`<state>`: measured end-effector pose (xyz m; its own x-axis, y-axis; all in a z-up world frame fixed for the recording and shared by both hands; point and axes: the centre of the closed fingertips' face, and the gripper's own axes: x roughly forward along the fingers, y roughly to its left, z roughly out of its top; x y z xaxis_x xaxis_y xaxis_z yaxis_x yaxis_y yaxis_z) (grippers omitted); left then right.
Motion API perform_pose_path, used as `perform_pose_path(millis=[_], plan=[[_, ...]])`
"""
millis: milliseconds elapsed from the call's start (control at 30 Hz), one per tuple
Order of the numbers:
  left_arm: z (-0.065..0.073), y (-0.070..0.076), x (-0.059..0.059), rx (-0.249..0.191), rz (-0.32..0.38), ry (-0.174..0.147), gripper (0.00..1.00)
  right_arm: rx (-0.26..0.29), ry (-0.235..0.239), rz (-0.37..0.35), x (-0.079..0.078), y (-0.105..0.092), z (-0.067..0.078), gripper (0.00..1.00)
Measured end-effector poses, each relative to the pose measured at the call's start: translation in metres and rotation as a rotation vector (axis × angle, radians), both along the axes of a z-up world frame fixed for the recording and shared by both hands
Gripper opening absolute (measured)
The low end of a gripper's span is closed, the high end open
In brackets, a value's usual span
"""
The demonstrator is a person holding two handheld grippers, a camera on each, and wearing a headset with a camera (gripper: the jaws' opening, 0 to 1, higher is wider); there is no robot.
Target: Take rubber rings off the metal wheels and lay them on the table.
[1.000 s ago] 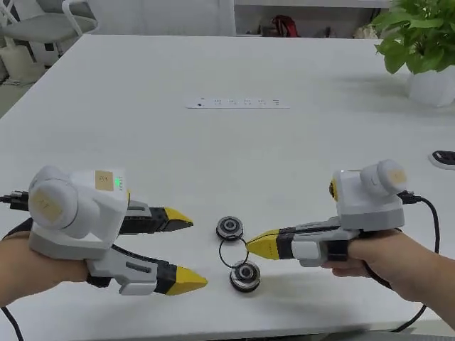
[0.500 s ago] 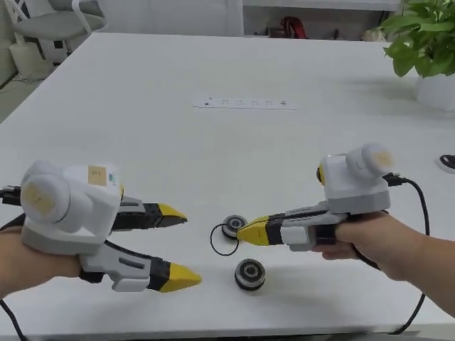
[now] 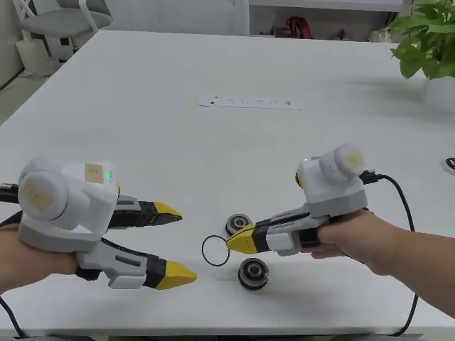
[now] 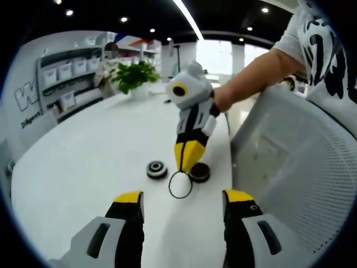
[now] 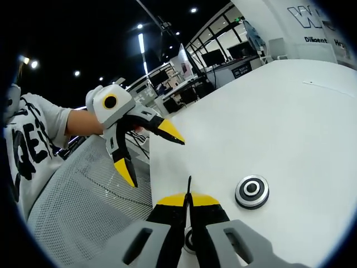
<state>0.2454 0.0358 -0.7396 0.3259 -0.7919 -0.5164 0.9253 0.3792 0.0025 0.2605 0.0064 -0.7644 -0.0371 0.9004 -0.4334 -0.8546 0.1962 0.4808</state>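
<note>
While clamping freed ring (image 3: 215, 251) at lower centre in right gripper (image 3: 234, 243) fingers, not yet laid on worktop (image 3: 213, 156); left gripper (image 3: 186, 244) fingers apart; upper wheel (image 3: 239, 224), lower wheel (image 3: 254, 273): remaining rings unclear.

"W" and "Diligent" on the white wall (image 4: 28, 109)

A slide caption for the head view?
Right gripper pinches a thin black rubber ring beside two round metal wheels.
</note>
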Motion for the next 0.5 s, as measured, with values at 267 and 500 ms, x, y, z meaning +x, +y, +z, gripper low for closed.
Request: perform_pose_path(millis=[267, 500], plan=[[-0.002, 0.002, 0.0, 0.001, 0.008, 0.006, 0.58, -0.069, -0.063, 0.003, 0.01, 0.002, -0.015, 0.0], [-0.002, 0.004, 0.002, 0.001, 0.014, 0.006, 0.58, -0.101, -0.106, 0.008, 0.014, 0.001, -0.021, 0.04]])
